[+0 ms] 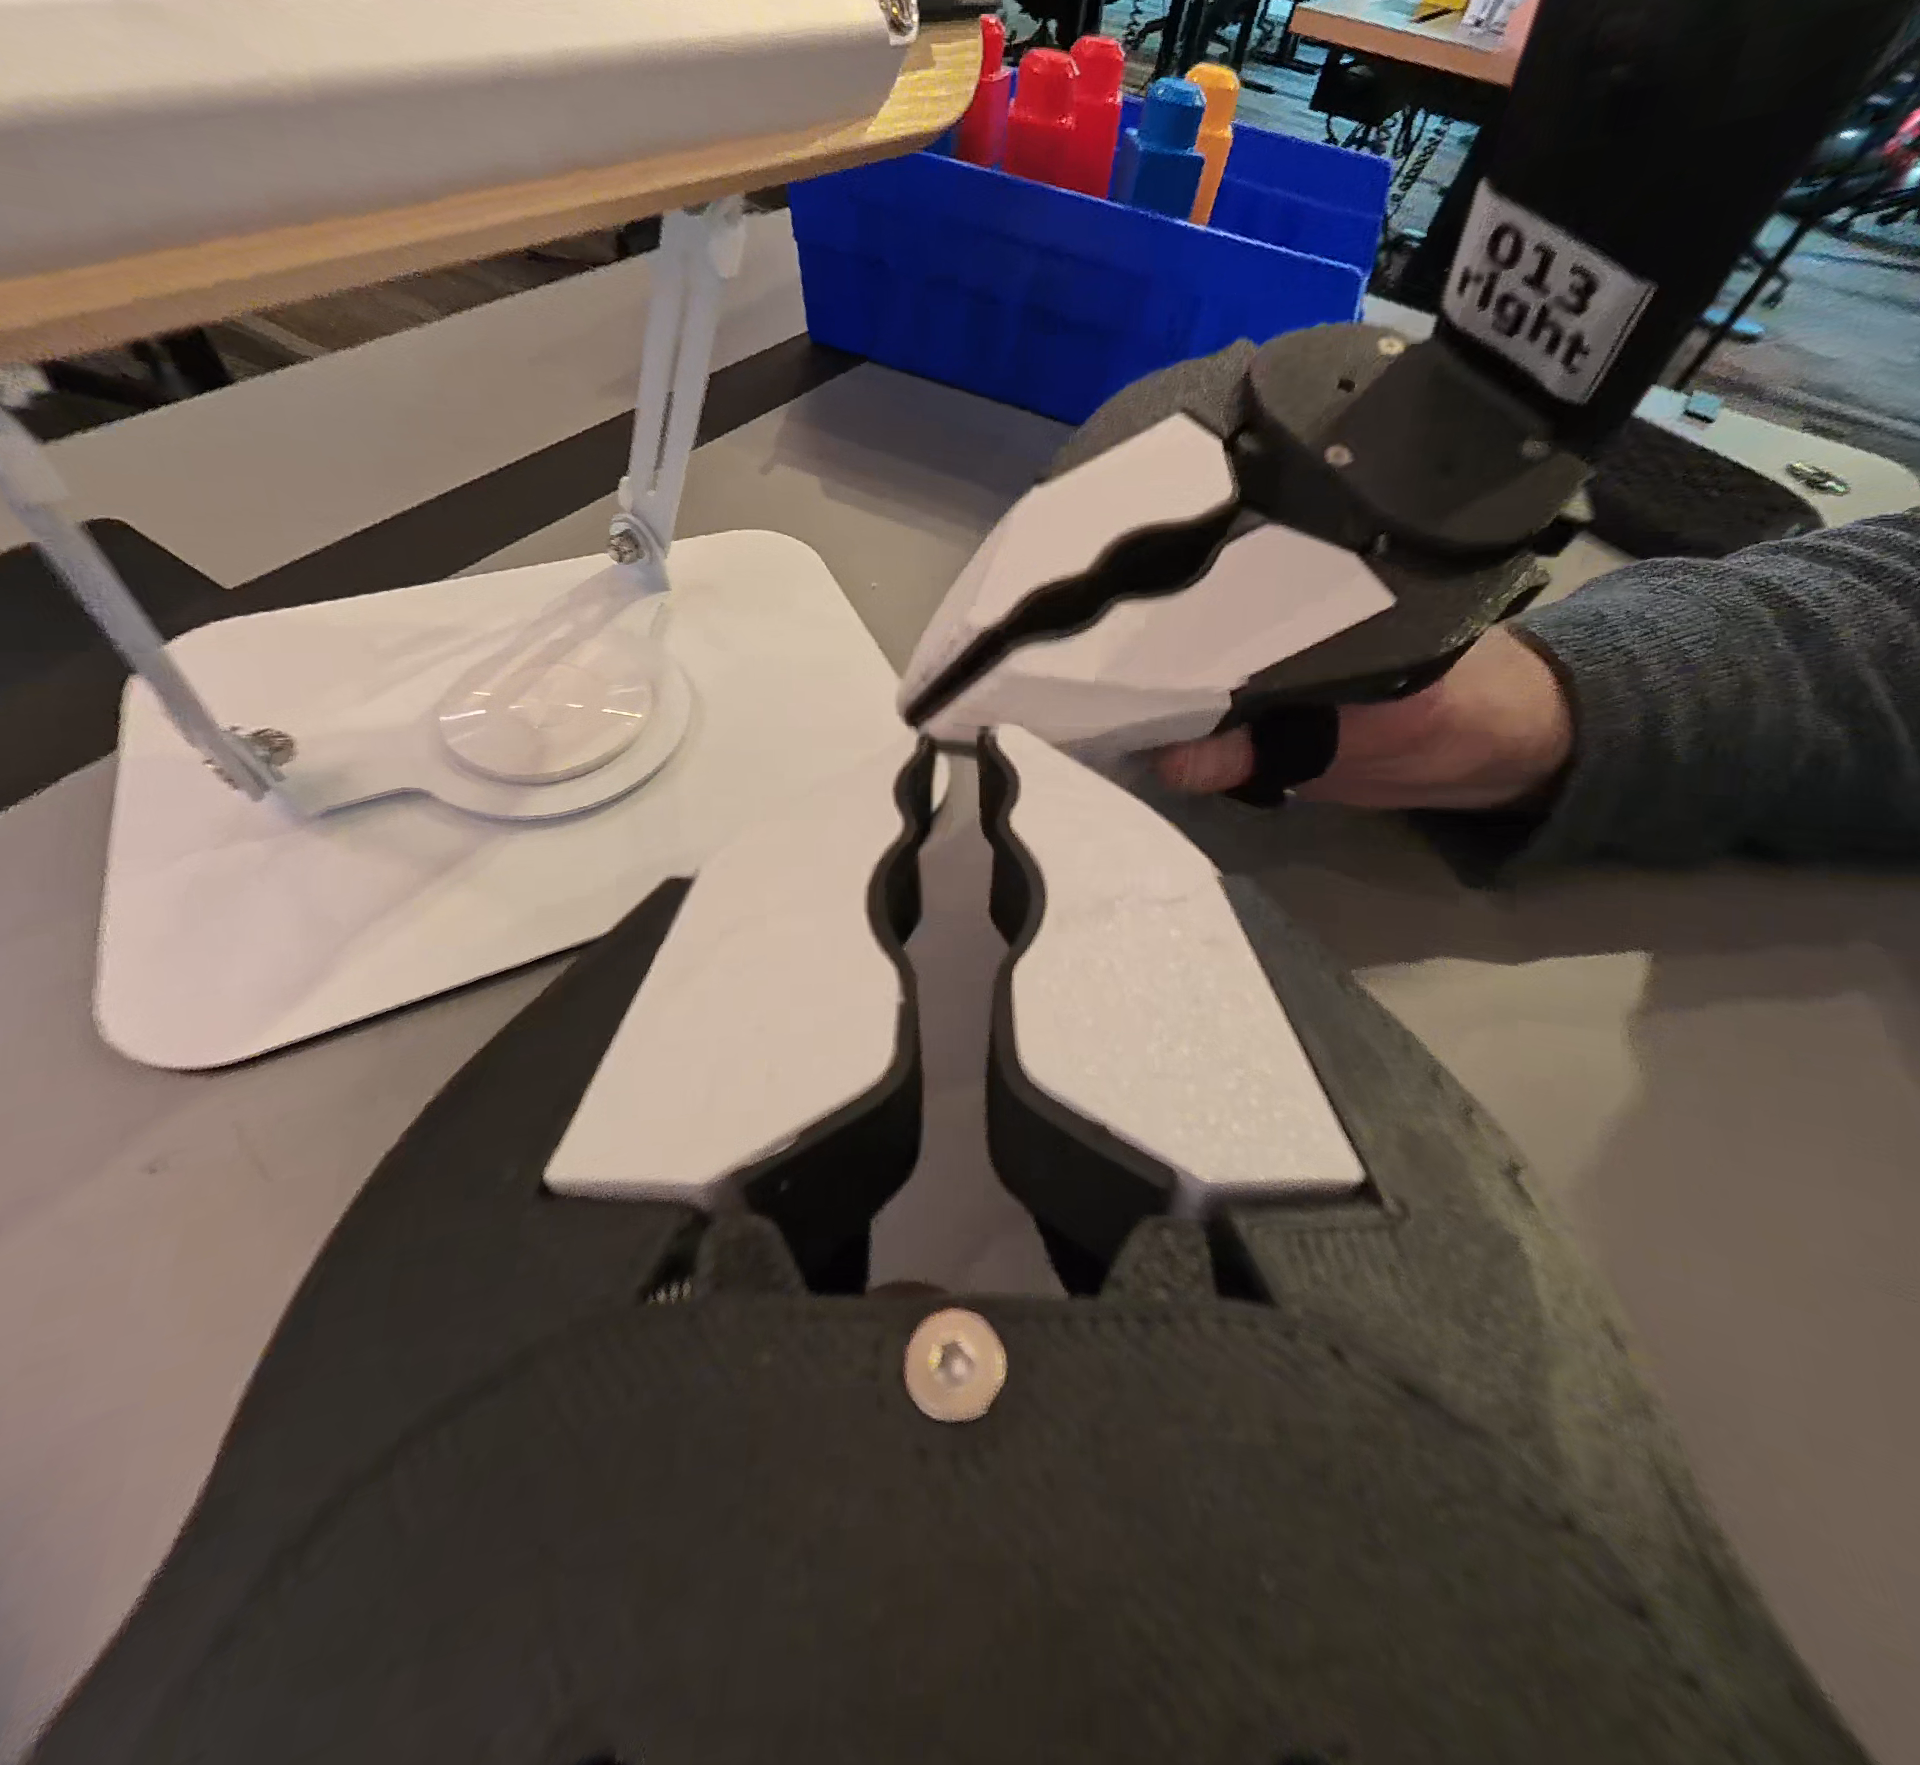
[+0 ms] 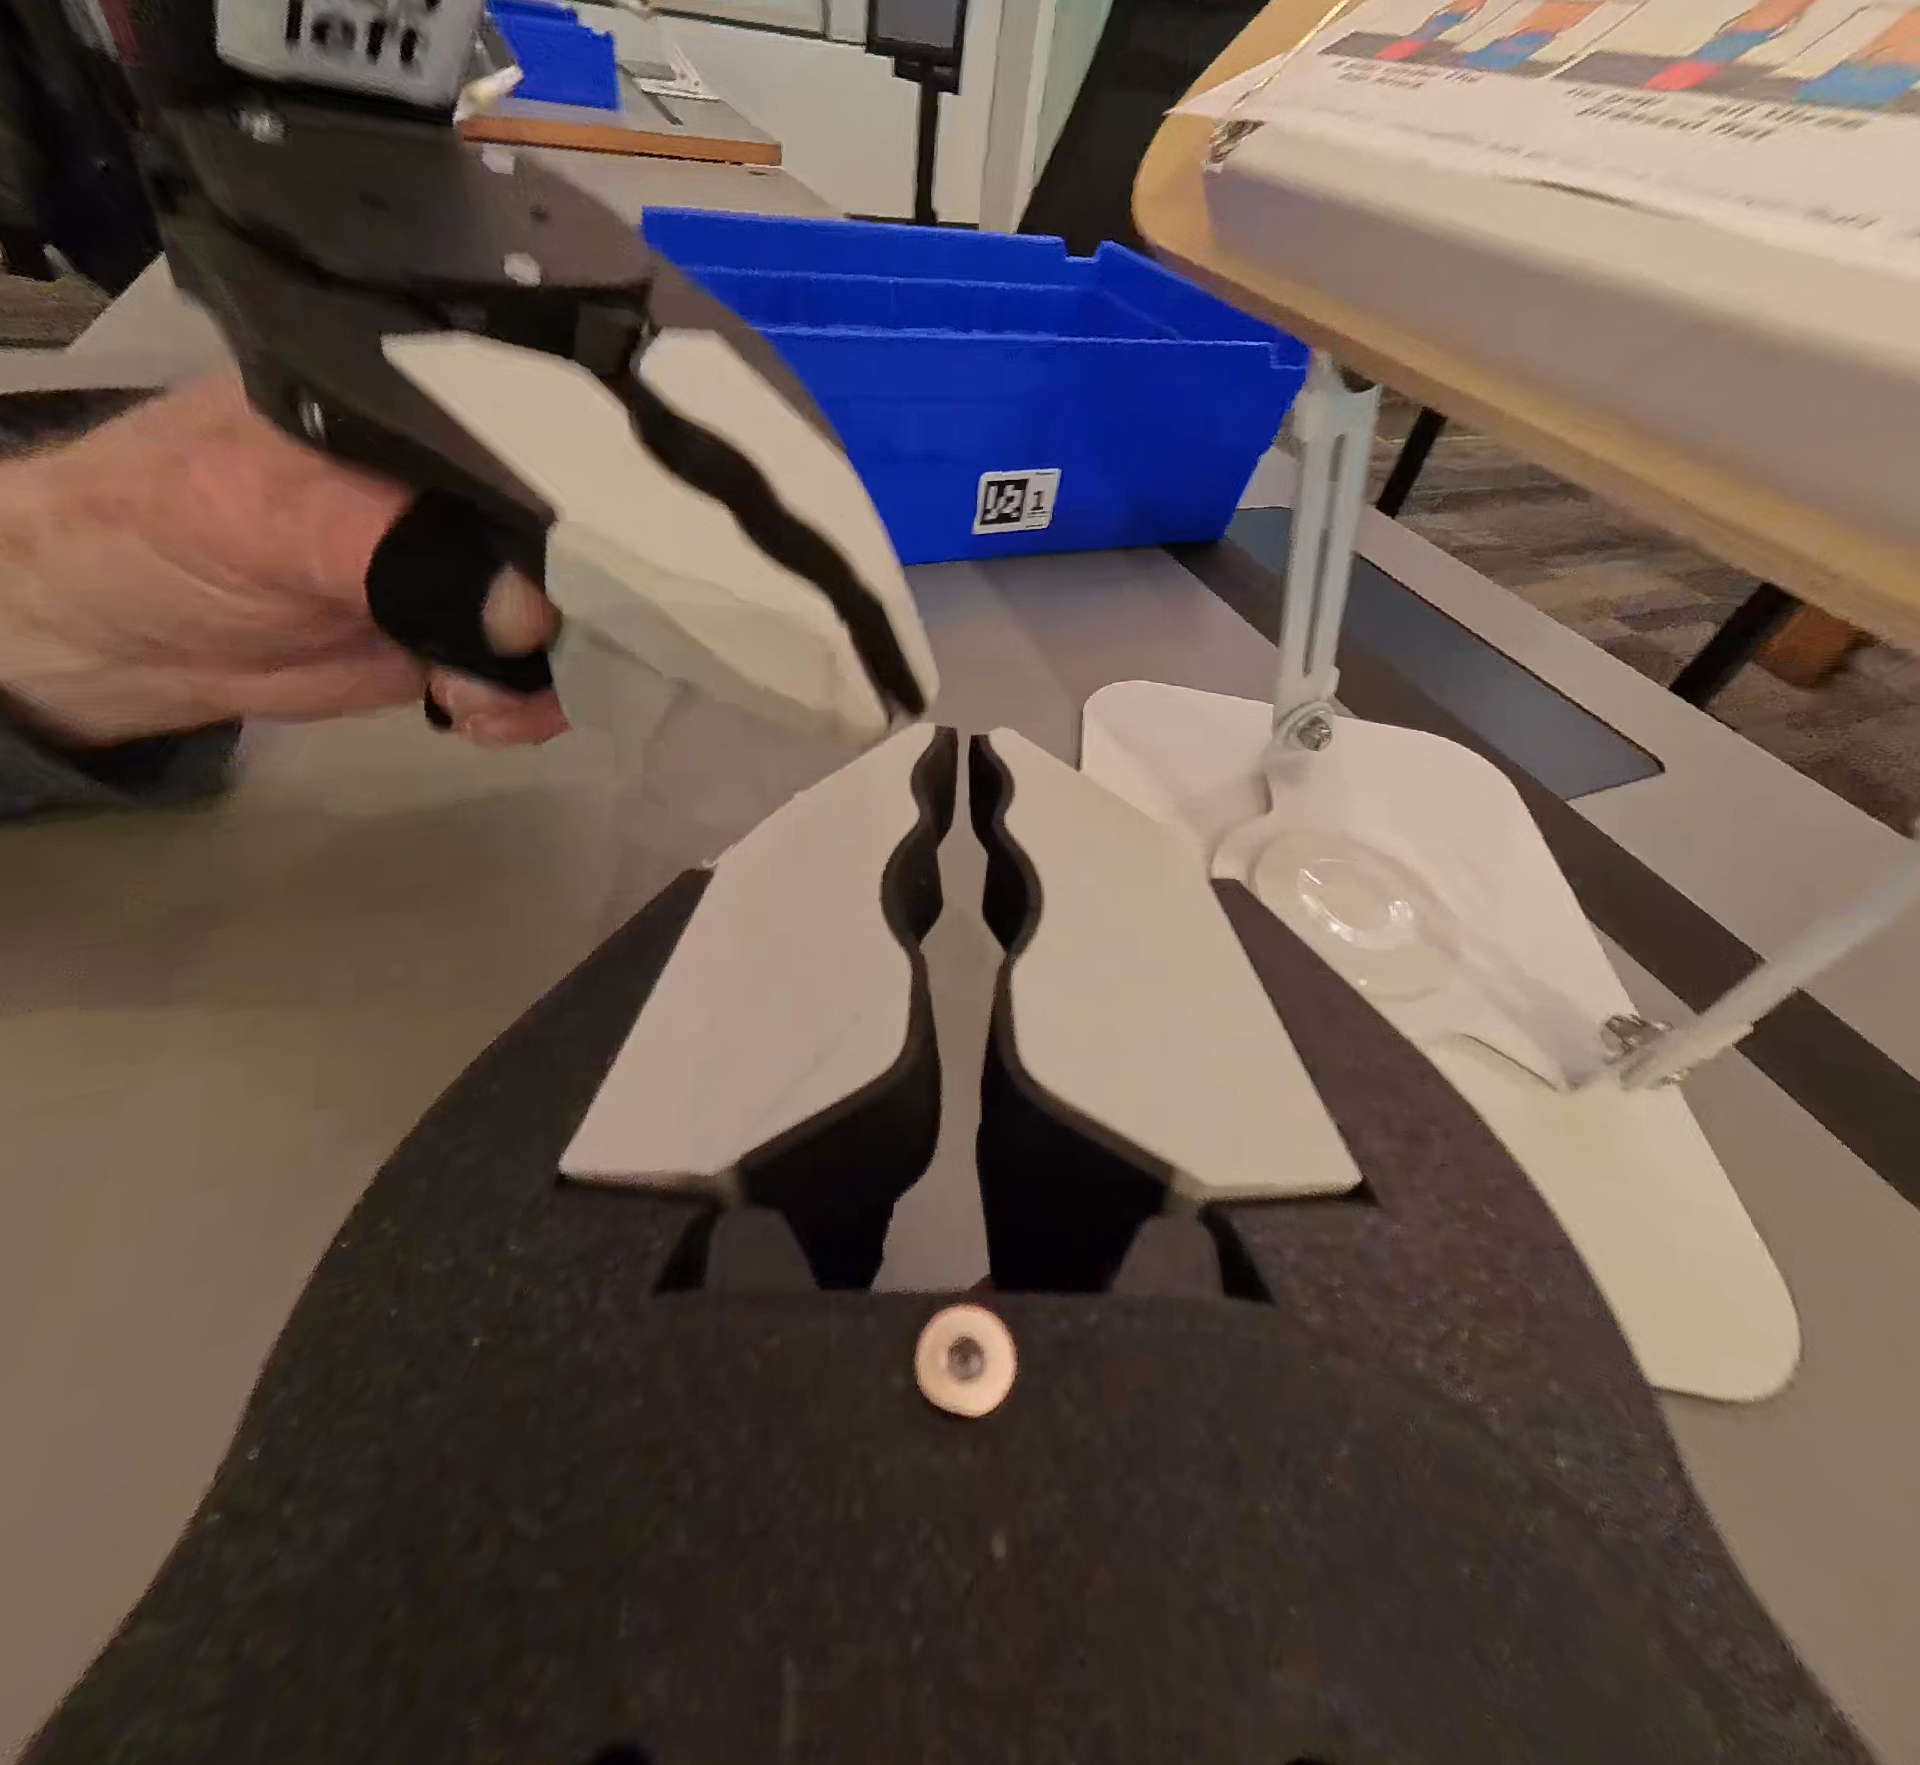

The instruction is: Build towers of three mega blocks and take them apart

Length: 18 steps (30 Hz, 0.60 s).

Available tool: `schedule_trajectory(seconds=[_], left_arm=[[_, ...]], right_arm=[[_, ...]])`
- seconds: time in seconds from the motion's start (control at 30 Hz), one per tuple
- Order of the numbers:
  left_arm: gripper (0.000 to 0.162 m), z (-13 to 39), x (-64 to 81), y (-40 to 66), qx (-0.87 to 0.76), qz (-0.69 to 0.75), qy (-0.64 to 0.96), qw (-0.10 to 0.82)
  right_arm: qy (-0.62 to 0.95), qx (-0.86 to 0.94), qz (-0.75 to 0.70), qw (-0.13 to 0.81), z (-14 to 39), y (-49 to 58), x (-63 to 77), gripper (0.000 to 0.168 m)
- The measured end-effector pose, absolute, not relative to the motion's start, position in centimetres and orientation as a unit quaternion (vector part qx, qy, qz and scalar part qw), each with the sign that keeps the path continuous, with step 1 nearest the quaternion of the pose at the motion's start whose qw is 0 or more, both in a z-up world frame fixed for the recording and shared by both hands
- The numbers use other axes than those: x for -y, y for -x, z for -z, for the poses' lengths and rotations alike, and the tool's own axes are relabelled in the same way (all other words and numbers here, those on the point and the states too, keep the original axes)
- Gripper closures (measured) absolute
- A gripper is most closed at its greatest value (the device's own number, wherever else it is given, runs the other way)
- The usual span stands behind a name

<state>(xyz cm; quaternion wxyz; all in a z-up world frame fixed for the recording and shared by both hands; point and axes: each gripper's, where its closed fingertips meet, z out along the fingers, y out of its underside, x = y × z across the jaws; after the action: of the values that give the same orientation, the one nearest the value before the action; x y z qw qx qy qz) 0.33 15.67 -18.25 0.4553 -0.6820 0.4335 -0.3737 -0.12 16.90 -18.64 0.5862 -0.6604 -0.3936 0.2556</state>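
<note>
Tongs nearly closed on both sides, empty – left tongs [image 1: 956,754] tip-to-tip with right tongs [image 2: 961,741]

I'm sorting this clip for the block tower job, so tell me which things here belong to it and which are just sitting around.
Belongs to the job:
- mega blocks, red, blue and orange, standing in the bin
- blue bin holding them
- left gripper, nearly shut, empty
- right gripper, nearly shut, empty

Just lying about:
- clipboard with printed sheet
- its white stand
- grey table
- background desks
</note>
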Motion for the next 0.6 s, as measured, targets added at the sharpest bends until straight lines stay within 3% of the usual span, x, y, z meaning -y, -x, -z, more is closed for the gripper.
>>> schedule_trajectory(seconds=[0.13,0.43,0.6], left_arm=[[0.15,16.6,-16.5,2.9,-0.407,0.367,0.695,0.465],[0.146,12.1,-23.7,17.0,-0.277,0.21,0.748,0.565],[0.132,16.1,-32.1,22.6,-0.239,0.121,0.833,0.485]], right_arm=[[0.65,0.379,-0.285,0.594,18.2,-0.2,-16.3,0.165],[0.645,0.409,-0.268,0.587,19.3,-0.1,-15.6,0.163],[0.646,0.406,-0.271,0.586,19.3,-0.1,-15.7,0.163]])
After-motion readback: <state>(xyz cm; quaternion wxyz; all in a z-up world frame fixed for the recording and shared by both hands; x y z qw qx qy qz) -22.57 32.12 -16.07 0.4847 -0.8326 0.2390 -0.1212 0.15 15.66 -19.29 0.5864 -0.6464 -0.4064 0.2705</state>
